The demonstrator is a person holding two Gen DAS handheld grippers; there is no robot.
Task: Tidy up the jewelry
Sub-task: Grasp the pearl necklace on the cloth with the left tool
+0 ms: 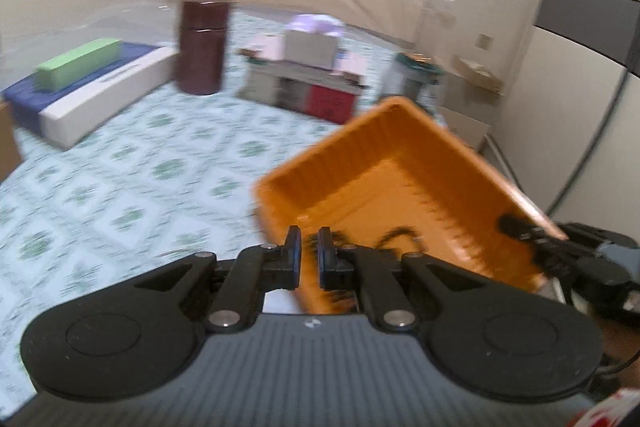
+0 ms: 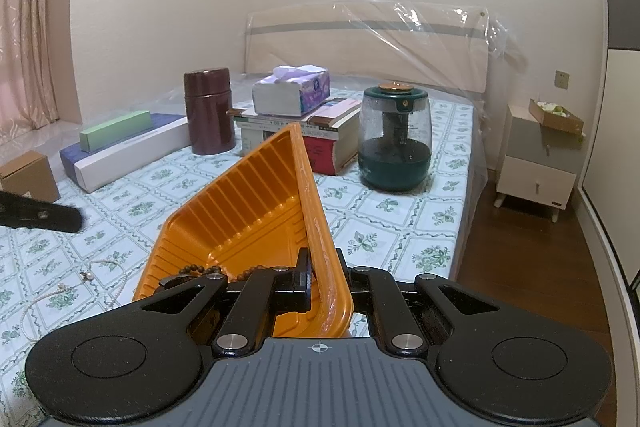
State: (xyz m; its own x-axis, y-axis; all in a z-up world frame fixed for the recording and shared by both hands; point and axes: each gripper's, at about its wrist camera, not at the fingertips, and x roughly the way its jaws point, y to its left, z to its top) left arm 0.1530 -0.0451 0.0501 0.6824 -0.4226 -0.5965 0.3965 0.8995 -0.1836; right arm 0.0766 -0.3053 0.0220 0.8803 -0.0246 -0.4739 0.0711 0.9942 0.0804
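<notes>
- The right gripper [image 2: 323,277] pinched the orange tray's [image 2: 256,203] rim, lifted above the bed [image 2: 384,211].
- A dark bead bracelet [image 2: 200,271] already lay inside.
- The pearl necklace [image 2: 72,291] remained on the bed.
- The left gripper [image 1: 309,257] hovered narrowly parted, empty.

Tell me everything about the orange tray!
The orange tray is a shallow rectangular dish of thin, shiny plastic with ribbed walls and a flat rim. It is tilted and lifted above the flowery bed sheet. The right gripper pinches its rim. Dark bead bracelets lie in its low corner. The left gripper is near its other edge.
</notes>
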